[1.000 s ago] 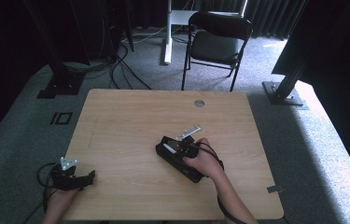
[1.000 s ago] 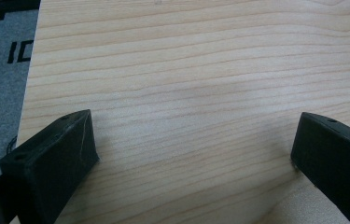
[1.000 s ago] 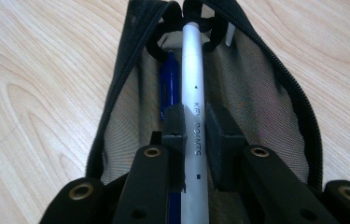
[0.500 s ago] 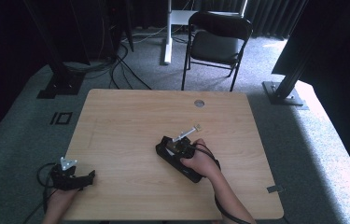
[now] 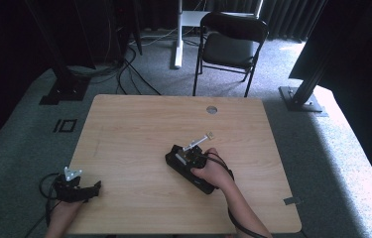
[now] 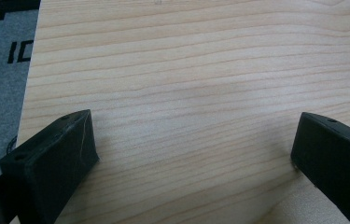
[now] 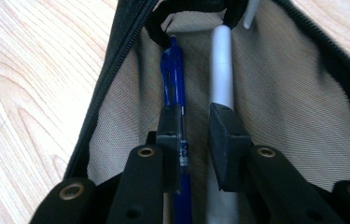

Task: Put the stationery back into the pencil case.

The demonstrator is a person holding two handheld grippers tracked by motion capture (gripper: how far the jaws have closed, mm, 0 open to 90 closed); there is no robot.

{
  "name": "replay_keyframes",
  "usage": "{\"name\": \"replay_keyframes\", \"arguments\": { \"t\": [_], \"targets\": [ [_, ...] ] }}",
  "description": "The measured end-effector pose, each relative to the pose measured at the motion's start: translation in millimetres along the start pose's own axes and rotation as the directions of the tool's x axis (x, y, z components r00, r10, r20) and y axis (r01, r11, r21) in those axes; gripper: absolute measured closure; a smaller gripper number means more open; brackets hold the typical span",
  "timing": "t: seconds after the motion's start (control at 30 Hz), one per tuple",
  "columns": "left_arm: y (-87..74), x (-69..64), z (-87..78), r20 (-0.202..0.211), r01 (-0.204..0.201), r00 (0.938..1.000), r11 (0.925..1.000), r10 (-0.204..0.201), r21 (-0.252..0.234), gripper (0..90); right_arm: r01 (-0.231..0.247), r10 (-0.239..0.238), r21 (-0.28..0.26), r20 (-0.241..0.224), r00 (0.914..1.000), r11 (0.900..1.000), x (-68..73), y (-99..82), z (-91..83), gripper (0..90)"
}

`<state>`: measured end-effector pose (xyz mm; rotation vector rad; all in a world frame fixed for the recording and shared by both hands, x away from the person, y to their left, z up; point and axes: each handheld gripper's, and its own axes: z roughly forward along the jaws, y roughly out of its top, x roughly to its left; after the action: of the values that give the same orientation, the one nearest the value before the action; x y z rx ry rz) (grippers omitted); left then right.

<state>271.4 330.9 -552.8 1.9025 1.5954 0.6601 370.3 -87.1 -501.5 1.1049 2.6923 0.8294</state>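
Note:
An open black pencil case [image 5: 174, 159] with a beige lining [image 7: 284, 98] lies right of the table's middle. A person's right hand holds my right gripper [image 5: 189, 157] in its mouth. In the right gripper view a blue pen [image 7: 174, 70] and a white pen [image 7: 221, 65] lie side by side in the case. My right gripper [image 7: 195, 114] sits over them. Its jaws have just been opening and stand a narrow gap apart, with only lining between them. The white pen [image 5: 197, 143] sticks out of the case's far end. My left gripper [image 5: 93, 188] [image 6: 196, 140] rests open on bare wood.
The wooden table [image 5: 139, 124] has a round cable hole [image 5: 212, 109] near its far edge. A black folding chair [image 5: 230, 42] stands beyond it. Cables run over the grey carpet at the left, and a dark stand base [image 5: 300, 96] sits at the far right.
The white pen's free end has come down closer to the pencil case, along with a small shift of the right hand. The left gripper has stayed put.

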Motion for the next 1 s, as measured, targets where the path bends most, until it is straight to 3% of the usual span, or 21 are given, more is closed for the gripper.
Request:
{"name": "replay_keyframes", "arguments": {
  "t": [0.3, 0.6, 0.8, 0.97, 1.0],
  "targets": [
    [0.0, 0.0, 0.0, 0.0, 0.0, 1.0, 1.0, 0.0, 0.0, 0.4, 0.017, -0.017, -0.052, -0.002, 0.9999, 0.9985, -1.6, 1.3, -16.7, 73.8],
    [0.0, 0.0, 0.0, 0.0, 0.0, 1.0, 1.0, 0.0, 0.0, 0.4, 0.023, -0.025, -0.132, -0.02, 0.9995, 0.991, -4.4, 3.0, -38.1, 72.7],
    [0.0, 0.0, 0.0, 0.0, 0.0, 1.0, 1.0, 0.0, 0.0, 0.4, 0.025, -0.027, -0.219, -0.007, 0.9996, 0.9754, -7.8, 4.7, -54.5, 71.5],
    [0.0, 0.0, 0.0, 0.0, 0.0, 1.0, 1.0, 0.0, 0.0, 0.4, 0.008, -0.008, -0.246, 0.0, 1.0, 0.9693, -11.6, 4.8, -59.2, 71.1],
    [0.0, 0.0, 0.0, 0.0, 0.0, 1.0, 1.0, 0.0, 0.0, 0.3, -0.006, 0.014, -0.275, 0.025, 0.9996, 0.9615, -17.2, 4.9, -63.6, 71.1]
  ]
}}
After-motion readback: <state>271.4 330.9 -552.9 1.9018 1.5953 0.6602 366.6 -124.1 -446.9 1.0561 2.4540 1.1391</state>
